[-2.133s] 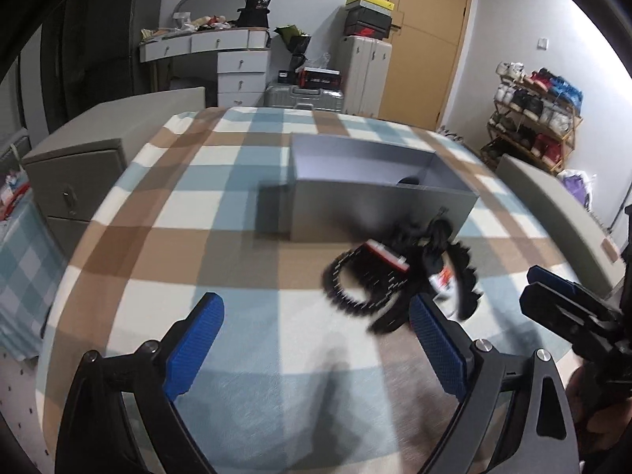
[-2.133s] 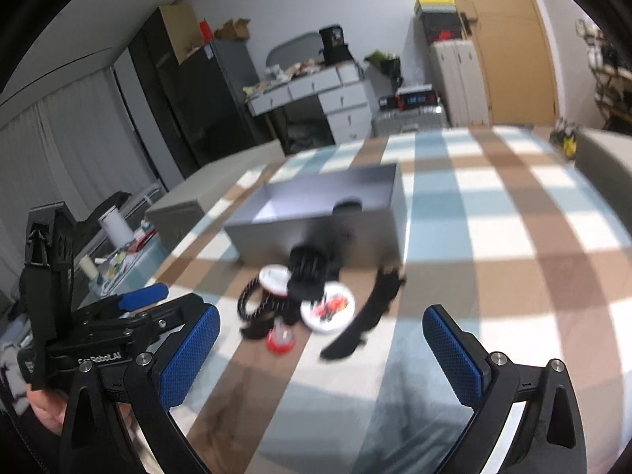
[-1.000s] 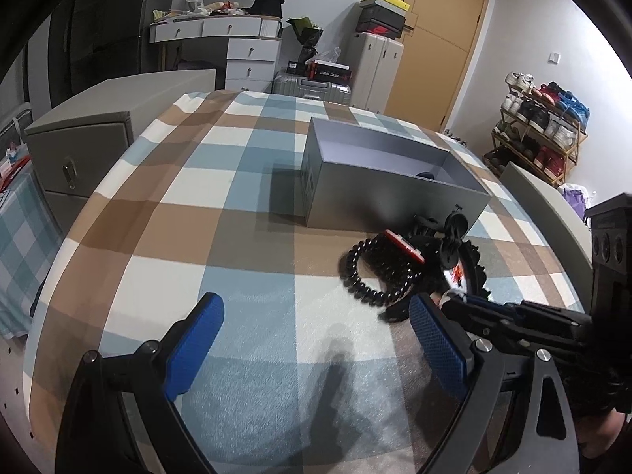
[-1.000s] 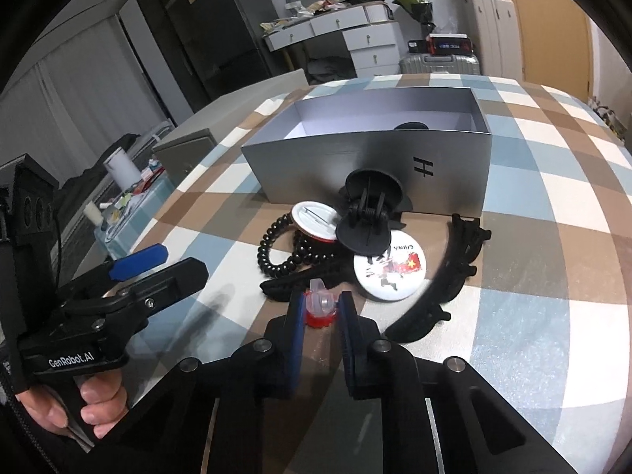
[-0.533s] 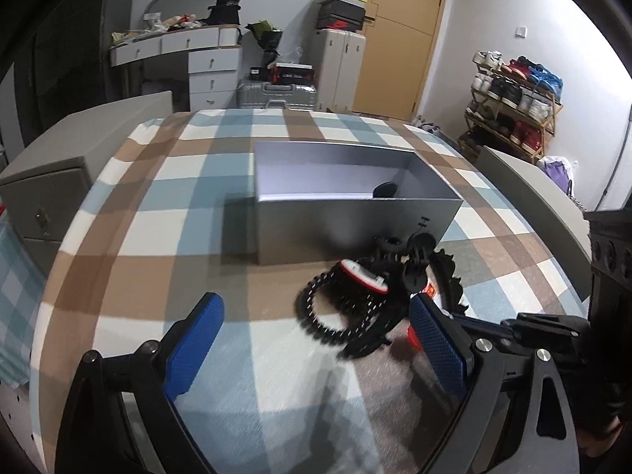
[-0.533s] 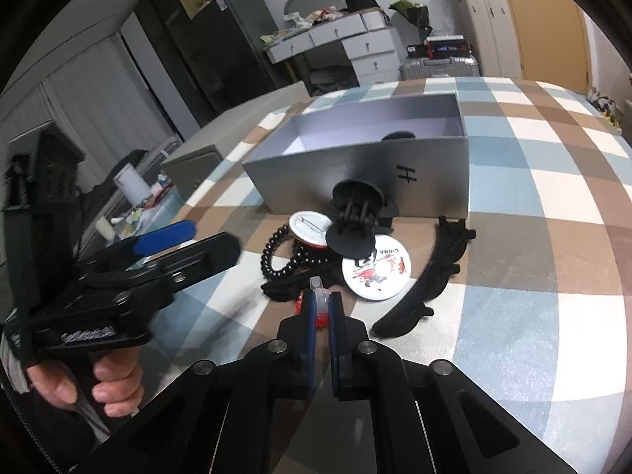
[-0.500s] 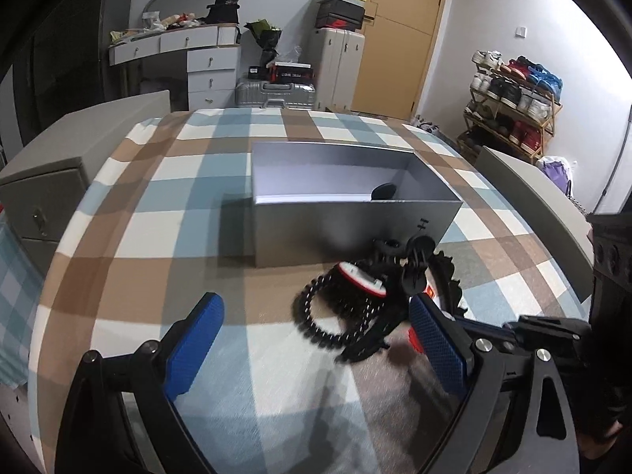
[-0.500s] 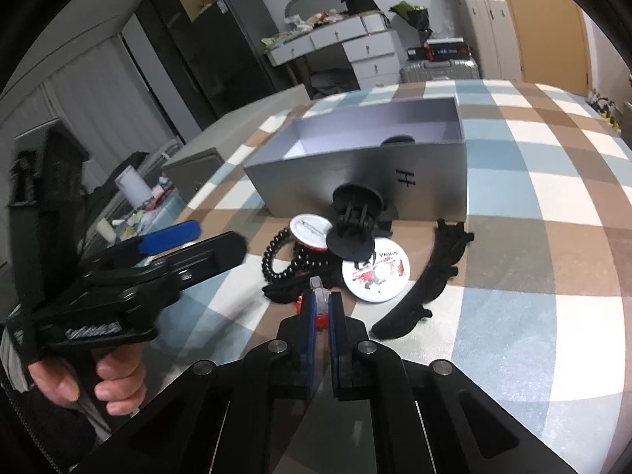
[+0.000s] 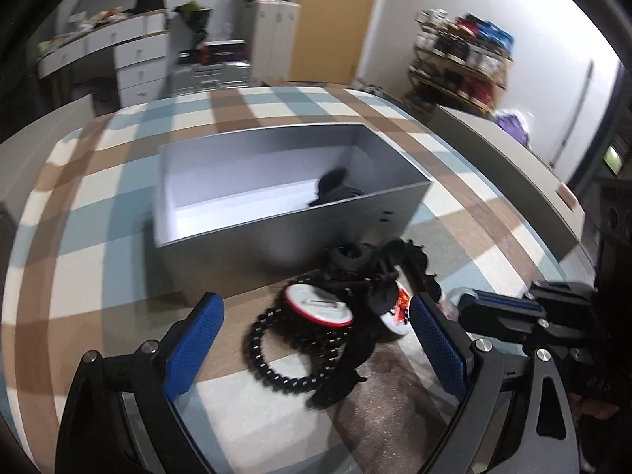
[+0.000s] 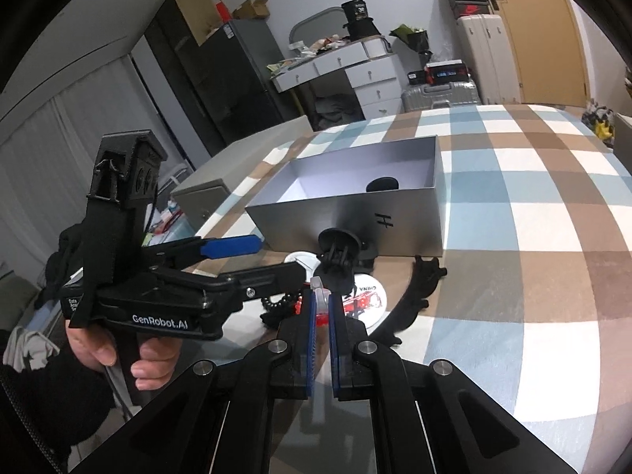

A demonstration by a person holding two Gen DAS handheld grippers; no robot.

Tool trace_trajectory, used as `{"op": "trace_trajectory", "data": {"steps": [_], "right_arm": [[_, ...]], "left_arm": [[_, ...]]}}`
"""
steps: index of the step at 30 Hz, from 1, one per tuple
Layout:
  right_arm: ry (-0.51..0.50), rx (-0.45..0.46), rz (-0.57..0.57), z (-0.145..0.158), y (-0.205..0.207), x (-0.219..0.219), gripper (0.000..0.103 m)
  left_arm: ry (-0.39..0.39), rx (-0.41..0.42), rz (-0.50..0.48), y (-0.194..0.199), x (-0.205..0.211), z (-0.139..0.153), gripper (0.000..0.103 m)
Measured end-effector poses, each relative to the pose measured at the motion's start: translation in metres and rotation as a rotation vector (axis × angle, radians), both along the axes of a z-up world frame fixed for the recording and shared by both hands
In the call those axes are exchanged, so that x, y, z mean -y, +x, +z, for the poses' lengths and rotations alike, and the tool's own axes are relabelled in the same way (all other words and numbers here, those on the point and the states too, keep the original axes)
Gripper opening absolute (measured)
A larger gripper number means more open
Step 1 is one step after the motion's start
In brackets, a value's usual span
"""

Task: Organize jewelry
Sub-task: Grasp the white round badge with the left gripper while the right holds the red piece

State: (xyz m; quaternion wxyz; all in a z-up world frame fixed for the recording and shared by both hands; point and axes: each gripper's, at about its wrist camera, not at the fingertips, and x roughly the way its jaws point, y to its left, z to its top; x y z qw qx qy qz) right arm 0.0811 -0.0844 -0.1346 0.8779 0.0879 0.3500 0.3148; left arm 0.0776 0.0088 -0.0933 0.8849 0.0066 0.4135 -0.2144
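An open grey box [image 9: 284,213] [image 10: 355,213] stands on the checked cloth with a black item [image 9: 333,187] inside. In front of it lies a pile: a black bead bracelet [image 9: 276,355], a round white badge with a red rim [image 9: 318,308], a second badge [image 10: 365,296], black hair clips [image 10: 339,245] and a black toothed headband [image 10: 414,300]. My right gripper [image 10: 320,296] is shut on a small red and clear piece [image 10: 320,304], held just above the pile. My left gripper [image 9: 312,331] is open, its blue pads either side of the bracelet.
A grey cabinet [image 10: 205,193] stands left of the table. A grey bench [image 9: 513,166] runs along the right side. Drawers, a suitcase [image 10: 438,94], a door and a shoe rack [image 9: 462,63] line the far walls.
My right gripper closed on the red and clear piece and raised it a little. My left gripper moved forward and now brackets the bracelet and badge.
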Motion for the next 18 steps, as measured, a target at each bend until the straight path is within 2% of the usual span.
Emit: {"op": "trace_trajectory", "data": {"steps": [4, 6, 13, 18], "right_arm": [[-0.004, 0.000, -0.010, 0.000, 0.002, 0.005, 0.005], [0.004, -0.005, -0.024, 0.000, 0.004, 0.009, 0.005], [0.012, -0.024, -0.046, -0.002, 0.010, 0.018, 0.005], [0.008, -0.035, -0.051, -0.005, 0.014, 0.017, 0.005]], "left_arm": [[0.040, 0.026, -0.073, 0.002, 0.007, 0.001, 0.092], [0.029, 0.040, -0.104, 0.005, 0.006, 0.001, 0.092], [-0.031, 0.009, -0.215, 0.015, -0.001, -0.004, 0.092], [-0.033, 0.033, -0.275, 0.012, 0.001, -0.002, 0.090]]}}
